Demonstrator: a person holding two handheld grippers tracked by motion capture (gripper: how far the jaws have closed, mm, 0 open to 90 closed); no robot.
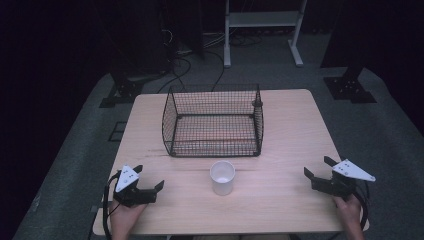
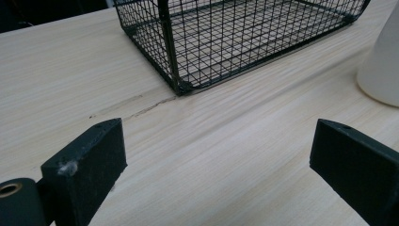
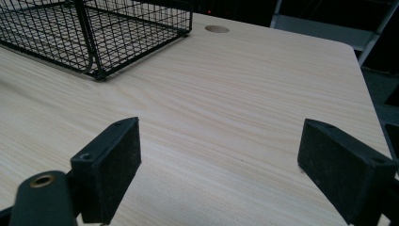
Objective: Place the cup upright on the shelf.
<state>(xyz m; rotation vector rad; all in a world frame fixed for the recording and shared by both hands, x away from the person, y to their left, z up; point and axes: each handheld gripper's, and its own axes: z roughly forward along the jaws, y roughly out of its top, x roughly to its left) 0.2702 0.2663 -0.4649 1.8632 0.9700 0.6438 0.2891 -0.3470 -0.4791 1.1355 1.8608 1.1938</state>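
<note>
Nothing started yet, by the look of it: cup (image 1: 222, 177) stands untouched at lower centre of the high view, just below the basket (image 1: 212, 120), which sits mid-frame w/ nothing in it. Likely job is cup into basket, so the whole thing is left: reach, grip, lift over the wire wall, set down.

Left gripper (image 1: 148, 181) is at lower left of the high view, jaws spread wide w/ nothing between them; its own view shows bare table (image 2: 226, 155) in the gap, basket corner (image 2: 181, 87) upper centre and the cup's side (image 2: 383, 66) at the right edge. Right gripper (image 1: 318, 167) is at lower right, also wide open and empty; its own view has only table between the jaws, basket (image 3: 94, 33) upper left. Both are well apart from the cup, left one a bit nearer.

Cup is upright, mouth pointing up, long axis vertical; looks empty inside. It's round, so no preferred side to approach from. Basket's long axis runs left-right across the frame, open top facing up
</note>
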